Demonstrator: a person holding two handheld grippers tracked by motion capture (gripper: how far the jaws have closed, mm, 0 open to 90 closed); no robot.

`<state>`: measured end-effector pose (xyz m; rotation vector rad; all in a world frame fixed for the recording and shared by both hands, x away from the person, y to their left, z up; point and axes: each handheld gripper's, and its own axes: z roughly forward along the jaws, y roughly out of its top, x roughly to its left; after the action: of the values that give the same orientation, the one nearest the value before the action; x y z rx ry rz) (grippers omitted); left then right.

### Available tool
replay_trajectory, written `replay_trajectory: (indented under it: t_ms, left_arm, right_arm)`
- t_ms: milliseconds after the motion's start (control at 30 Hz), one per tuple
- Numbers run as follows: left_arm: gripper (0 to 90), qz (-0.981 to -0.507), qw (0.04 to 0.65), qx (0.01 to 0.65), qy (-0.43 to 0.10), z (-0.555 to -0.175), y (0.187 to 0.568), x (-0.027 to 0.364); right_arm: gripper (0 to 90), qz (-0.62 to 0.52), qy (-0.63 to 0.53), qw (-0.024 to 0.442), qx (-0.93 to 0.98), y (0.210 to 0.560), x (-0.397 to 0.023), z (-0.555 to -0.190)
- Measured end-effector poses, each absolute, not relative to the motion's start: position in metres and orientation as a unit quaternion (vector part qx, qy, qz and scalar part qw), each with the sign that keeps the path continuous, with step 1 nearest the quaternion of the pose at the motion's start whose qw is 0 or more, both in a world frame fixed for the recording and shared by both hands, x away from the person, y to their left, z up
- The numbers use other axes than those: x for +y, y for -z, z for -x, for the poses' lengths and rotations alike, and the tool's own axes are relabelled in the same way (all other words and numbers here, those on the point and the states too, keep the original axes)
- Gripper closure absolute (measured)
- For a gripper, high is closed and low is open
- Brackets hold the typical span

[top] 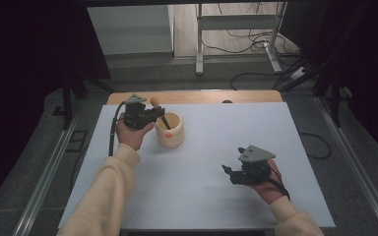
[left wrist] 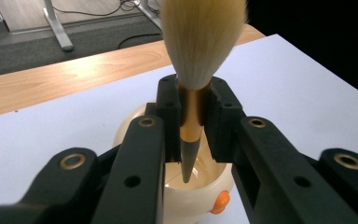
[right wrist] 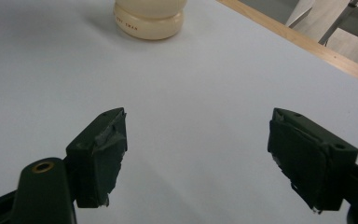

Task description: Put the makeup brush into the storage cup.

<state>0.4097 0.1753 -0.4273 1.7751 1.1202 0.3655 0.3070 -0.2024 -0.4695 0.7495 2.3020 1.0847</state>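
White table [top: 202, 162] bears one cream pot [top: 170, 130]; left gripper [top: 160, 113] jaws clamp one brush [left wrist: 196, 60], right gripper [top: 229, 171] jaws gape empty.

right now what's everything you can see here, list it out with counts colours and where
brush: 1, cream bristles, copper ferrule, grey handle, clamped bristles-up, handle tip inside the cup
cup: 1, cream with an orange spot, far left on the sheet
sheet: 1, white, covering the table
table: 1, wooden, edge visible at the far side
left gripper: 1, black, over the cup, shut on the brush
right gripper: 1, black, near right, open, holding nothing
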Motion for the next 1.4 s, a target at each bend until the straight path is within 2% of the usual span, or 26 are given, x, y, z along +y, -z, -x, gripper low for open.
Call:
replay_trajectory:
  t_ms: [900,933,1033,1100,1233,1400]
  left_arm:
    - [77.5,-0.747,0.463,0.460,-0.127,-0.415,0.447,0.164]
    - [74.8,-0.750,0.468,0.453,-0.119,-0.416,0.448,0.164]
    - [47.0,-0.762,0.448,0.444,-0.145,-0.415,0.448,0.160]
    - [31.5,-0.763,0.439,0.449,-0.152,-0.414,0.448,0.159]
    - [18.7,-0.752,0.439,0.466,-0.157,-0.412,0.445,0.165]
    - [15.1,-0.748,0.447,0.467,-0.149,-0.406,0.440,0.173]
  right_arm:
    - [20.2,-0.272,-0.392,0.236,0.847,0.471,-0.201,-0.307]
    - [20.2,-0.271,-0.390,0.235,0.848,0.471,-0.201,-0.307]
    - [20.1,-0.271,-0.390,0.234,0.848,0.472,-0.201,-0.307]
    - [20.1,-0.270,-0.389,0.234,0.849,0.472,-0.201,-0.307]
    - [20.1,-0.269,-0.388,0.233,0.850,0.472,-0.200,-0.307]
    - [20.1,-0.267,-0.388,0.232,0.851,0.472,-0.200,-0.307]
